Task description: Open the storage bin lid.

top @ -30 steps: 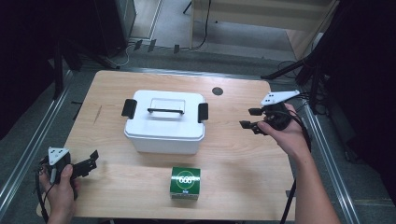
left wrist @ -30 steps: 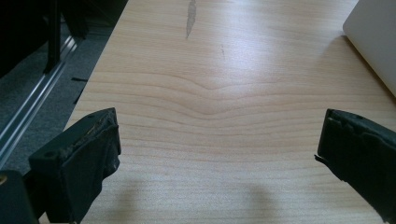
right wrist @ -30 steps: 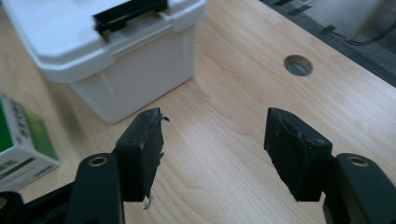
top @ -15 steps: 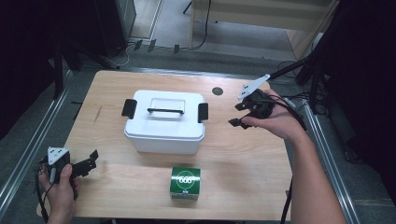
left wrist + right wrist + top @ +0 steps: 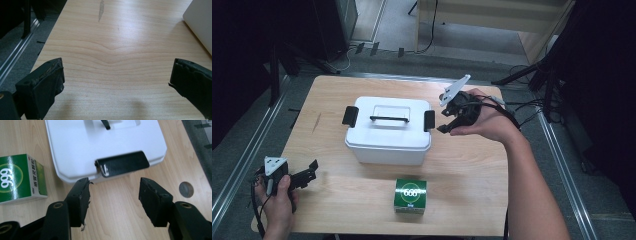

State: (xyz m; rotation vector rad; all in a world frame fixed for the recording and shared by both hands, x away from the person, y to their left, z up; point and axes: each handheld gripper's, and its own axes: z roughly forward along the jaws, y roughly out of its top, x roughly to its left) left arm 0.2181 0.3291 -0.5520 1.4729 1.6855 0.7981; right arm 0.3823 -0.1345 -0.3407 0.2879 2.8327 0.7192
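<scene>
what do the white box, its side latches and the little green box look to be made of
White box: likely plastic, smooth, matte, moulded rounded corners. Side latches: black plastic, slightly glossy, catching highlights. Green box: probably printed cardboard, sharp folded edges, glossy print.

White lidded box [image 5: 388, 131] with black handle [image 5: 389, 119] and black side latches is seen mid-surface [image 5: 472, 170]. Green carton [image 5: 410, 196] marked 666 is placed near of it, apart. Round hole [image 5: 186, 189] is noted at far right.
</scene>
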